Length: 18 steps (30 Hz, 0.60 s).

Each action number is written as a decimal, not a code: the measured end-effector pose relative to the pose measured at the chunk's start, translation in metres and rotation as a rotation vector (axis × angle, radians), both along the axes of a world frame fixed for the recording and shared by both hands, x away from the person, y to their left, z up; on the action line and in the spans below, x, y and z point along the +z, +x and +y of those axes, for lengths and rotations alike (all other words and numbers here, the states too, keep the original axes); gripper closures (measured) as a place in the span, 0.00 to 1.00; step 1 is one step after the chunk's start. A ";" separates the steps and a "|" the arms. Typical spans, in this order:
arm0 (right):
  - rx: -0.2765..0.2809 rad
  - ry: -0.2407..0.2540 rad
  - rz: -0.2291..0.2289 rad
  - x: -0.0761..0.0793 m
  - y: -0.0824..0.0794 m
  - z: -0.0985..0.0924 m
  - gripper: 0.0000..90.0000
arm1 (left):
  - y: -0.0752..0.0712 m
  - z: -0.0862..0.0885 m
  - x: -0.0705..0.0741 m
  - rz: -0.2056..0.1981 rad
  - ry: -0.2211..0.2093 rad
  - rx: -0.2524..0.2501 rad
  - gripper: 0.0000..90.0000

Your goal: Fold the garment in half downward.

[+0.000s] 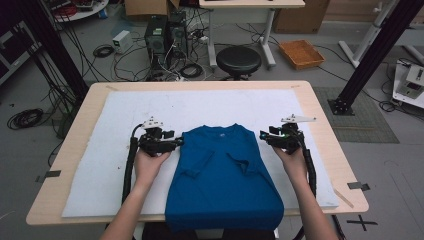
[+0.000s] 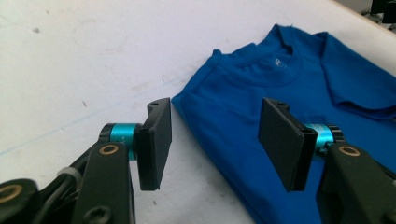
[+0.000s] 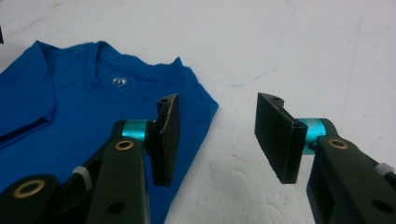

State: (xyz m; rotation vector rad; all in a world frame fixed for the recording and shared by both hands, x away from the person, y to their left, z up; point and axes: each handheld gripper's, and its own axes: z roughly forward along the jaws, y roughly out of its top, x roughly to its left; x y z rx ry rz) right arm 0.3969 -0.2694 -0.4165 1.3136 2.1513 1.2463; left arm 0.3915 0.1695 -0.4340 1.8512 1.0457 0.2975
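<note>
A blue T-shirt, sleeves folded in, lies mid-bench with its hem hanging over the near edge. The left tongs and right tongs, both released, flank its shoulders over bare white mat. Beyond the bench's far edge stand a black stool and tangled cables.

Your high view is dim and slightly soft, the floor at the far side murky. Both gripper views are brighter: the white table cover glows evenly with no glare, while the near black jaws blur and cast faint shadows.
</note>
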 end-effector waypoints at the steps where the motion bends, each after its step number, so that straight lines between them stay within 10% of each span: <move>1: -0.002 -0.008 0.011 -0.001 0.001 0.001 0.60 | 0.001 -0.001 -0.001 0.010 0.000 0.001 0.53; 14: 0.024 -0.090 0.098 -0.022 0.020 0.026 0.69 | 0.009 -0.015 -0.014 0.106 0.062 0.035 0.61; 18: 0.035 -0.154 0.109 -0.029 0.025 0.034 0.85 | 0.011 -0.015 -0.015 0.107 0.075 0.049 0.68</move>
